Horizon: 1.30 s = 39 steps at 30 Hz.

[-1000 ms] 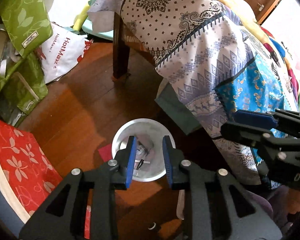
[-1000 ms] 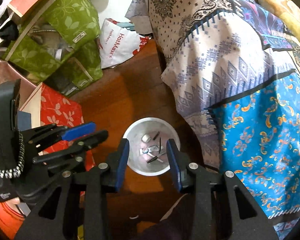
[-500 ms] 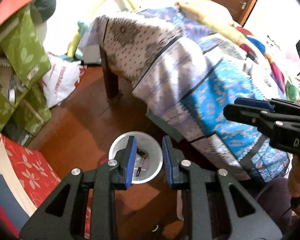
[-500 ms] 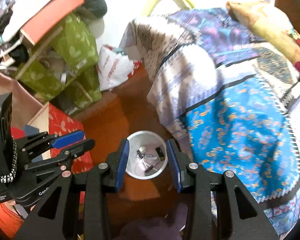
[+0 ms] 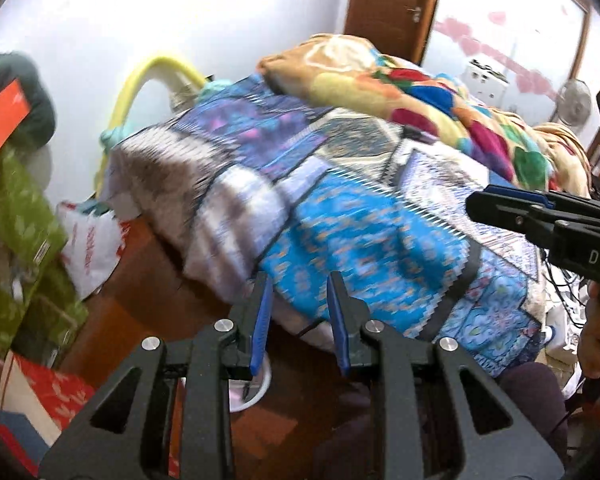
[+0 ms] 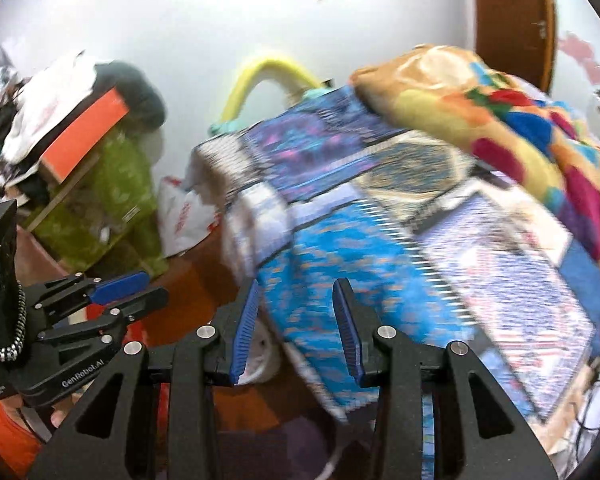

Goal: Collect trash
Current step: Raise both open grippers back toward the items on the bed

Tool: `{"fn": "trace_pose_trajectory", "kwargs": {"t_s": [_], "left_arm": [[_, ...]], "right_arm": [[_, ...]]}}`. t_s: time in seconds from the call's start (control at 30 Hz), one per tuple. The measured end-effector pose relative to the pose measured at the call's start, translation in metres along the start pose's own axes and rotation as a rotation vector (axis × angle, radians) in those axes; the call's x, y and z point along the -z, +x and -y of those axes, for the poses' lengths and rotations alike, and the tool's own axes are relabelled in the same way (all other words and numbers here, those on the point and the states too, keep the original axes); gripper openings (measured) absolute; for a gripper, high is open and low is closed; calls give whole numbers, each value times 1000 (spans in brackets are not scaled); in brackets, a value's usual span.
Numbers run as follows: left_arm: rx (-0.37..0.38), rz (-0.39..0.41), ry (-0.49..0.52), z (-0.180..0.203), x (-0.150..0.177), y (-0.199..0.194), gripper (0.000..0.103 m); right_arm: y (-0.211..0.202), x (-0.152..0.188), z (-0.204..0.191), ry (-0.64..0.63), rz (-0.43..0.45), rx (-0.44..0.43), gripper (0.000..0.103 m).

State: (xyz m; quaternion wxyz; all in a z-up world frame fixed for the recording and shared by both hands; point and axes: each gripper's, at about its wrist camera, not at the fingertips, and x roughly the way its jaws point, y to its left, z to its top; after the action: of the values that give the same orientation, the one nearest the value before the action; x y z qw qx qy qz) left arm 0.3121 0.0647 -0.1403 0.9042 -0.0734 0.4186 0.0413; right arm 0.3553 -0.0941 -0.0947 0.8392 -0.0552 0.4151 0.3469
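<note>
Small round white plastic bin (image 5: 262, 380) sat on the floor, low and near, half hidden behind left tool (image 5: 298, 322); right tool (image 6: 298, 330) just beside it; both tools parted, empty, aimed over bed's blue patterned quilt (image 5: 360, 236); no loose trash discernible through blur.

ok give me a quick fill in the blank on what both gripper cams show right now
1. Between the fingers of the left gripper there is ____.
2. The white bin stands on the wooden ____.
3. The hose arching behind the bed is coloured ____.
4. The right gripper has pads coloured ____.

Missing words: nothing; floor; yellow; blue
</note>
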Motion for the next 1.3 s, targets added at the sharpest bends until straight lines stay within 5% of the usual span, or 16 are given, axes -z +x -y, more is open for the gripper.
{"fn": "trace_pose_trajectory", "kwargs": {"t_s": [0.37, 0.5, 0.67, 1.1, 1.3], "left_arm": [[83, -41, 111, 95, -45, 64, 28], [58, -66, 130, 120, -63, 93, 47], [76, -81, 175, 150, -82, 127, 47], [157, -100, 217, 214, -129, 212, 60], [208, -128, 160, 222, -148, 249, 60]], "right_arm": [[-38, 11, 123, 159, 41, 164, 35], [-37, 15, 162, 205, 30, 214, 35], [-22, 18, 205, 256, 5, 259, 35], [35, -2, 270, 240, 8, 314, 35], [66, -12, 289, 248, -11, 241, 35]]}}
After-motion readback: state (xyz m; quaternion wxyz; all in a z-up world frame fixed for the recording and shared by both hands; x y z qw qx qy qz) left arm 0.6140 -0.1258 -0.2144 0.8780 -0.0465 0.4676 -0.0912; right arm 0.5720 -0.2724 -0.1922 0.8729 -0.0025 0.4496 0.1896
